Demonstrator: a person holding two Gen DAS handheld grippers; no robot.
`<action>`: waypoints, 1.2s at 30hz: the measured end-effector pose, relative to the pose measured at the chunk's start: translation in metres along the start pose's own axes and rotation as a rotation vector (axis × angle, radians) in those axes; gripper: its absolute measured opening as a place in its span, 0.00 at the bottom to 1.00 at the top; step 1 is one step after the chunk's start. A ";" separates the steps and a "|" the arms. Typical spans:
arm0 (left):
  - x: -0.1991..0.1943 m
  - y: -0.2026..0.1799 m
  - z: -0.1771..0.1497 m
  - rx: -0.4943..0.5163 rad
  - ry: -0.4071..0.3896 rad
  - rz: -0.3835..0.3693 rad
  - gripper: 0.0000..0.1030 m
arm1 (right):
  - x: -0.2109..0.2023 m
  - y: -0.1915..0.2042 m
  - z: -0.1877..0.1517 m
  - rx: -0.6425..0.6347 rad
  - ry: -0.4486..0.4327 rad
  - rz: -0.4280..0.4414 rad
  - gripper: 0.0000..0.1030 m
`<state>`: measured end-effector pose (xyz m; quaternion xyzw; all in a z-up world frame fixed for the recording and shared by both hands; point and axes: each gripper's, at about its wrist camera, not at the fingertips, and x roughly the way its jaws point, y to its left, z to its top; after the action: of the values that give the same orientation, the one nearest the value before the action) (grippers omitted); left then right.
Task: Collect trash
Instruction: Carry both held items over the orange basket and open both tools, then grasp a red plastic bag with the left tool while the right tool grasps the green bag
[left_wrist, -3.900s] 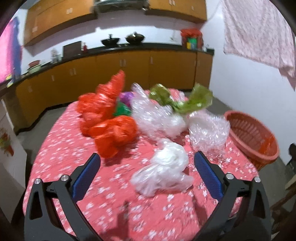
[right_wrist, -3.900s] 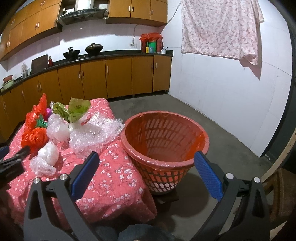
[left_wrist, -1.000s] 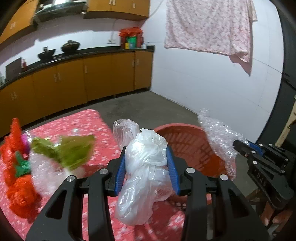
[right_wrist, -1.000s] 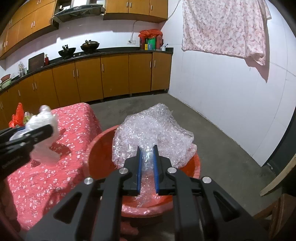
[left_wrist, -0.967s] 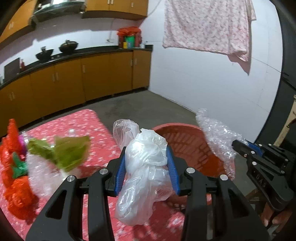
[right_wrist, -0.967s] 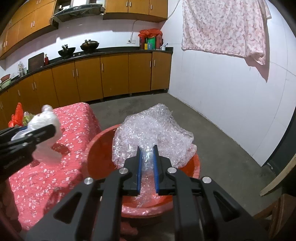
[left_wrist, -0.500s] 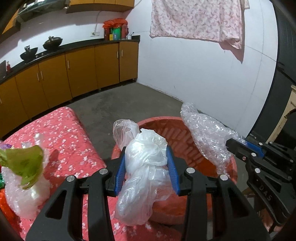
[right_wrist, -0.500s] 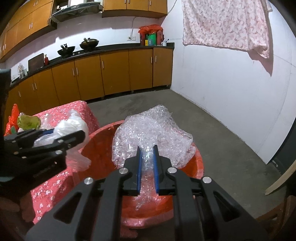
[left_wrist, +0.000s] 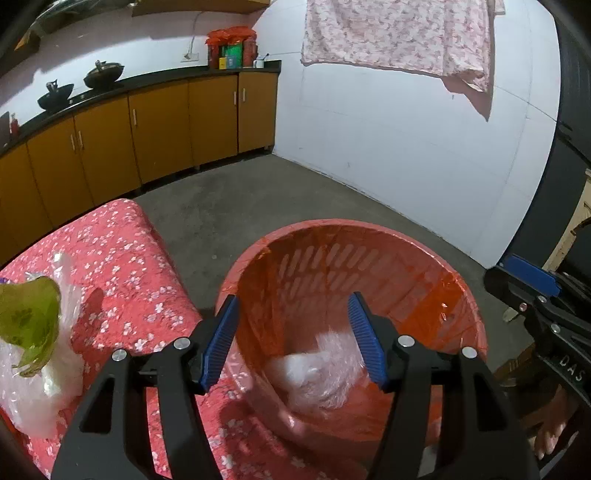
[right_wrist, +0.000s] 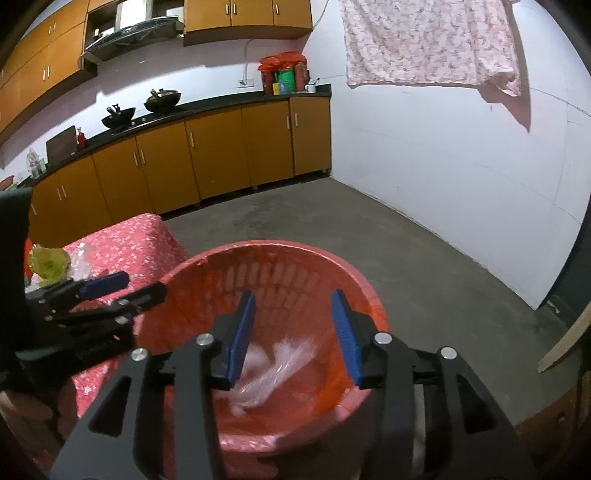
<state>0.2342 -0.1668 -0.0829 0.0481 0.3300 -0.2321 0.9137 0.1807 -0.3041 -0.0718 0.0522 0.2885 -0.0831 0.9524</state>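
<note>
2 grippers over 1 red basket (left_wrist: 458, 288), both with jaws spread and nothing between them. Left gripper (left_wrist: 293, 338) hangs above the basket's near-left rim; right gripper (right_wrist: 293, 334) sits over the basket mouth, its blue pad also visible at the right edge of the left wrist view.

Trash: pale crumpled plastic (left_wrist: 317, 373) lies low inside the basket, blurred; in the right wrist view it shows as a whitish streak (right_wrist: 273, 365). Cannot tell how many pieces it is.

Basket stands on the floor (left_wrist: 236, 206), just beside the corner of the tabletop (left_wrist: 122, 251), which wears a red flowered cloth. On the tabletop's left edge: 1 green bag (left_wrist: 29, 321) resting on clear plastic (left_wrist: 44, 384), well apart from the basket.

Surroundings: orange cabinets (right_wrist: 221, 155) along the back wall under a dark counter, 2 black pans (right_wrist: 144, 105) on it, red and green containers (right_wrist: 284, 74) at the counter's end, 1 pink flowered cloth (right_wrist: 432, 44) hanging on the white wall.
</note>
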 end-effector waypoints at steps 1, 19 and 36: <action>-0.003 0.002 0.000 0.000 -0.003 0.009 0.60 | -0.001 0.000 -0.001 -0.006 0.001 -0.008 0.43; -0.138 0.108 -0.060 -0.157 -0.094 0.349 0.79 | -0.028 0.103 -0.004 -0.090 -0.070 0.113 0.84; -0.126 0.224 -0.105 -0.266 0.056 0.579 0.84 | -0.020 0.223 -0.026 -0.203 -0.032 0.251 0.89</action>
<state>0.1900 0.1066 -0.0999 0.0267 0.3550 0.0841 0.9307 0.1924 -0.0790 -0.0709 -0.0100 0.2714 0.0655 0.9602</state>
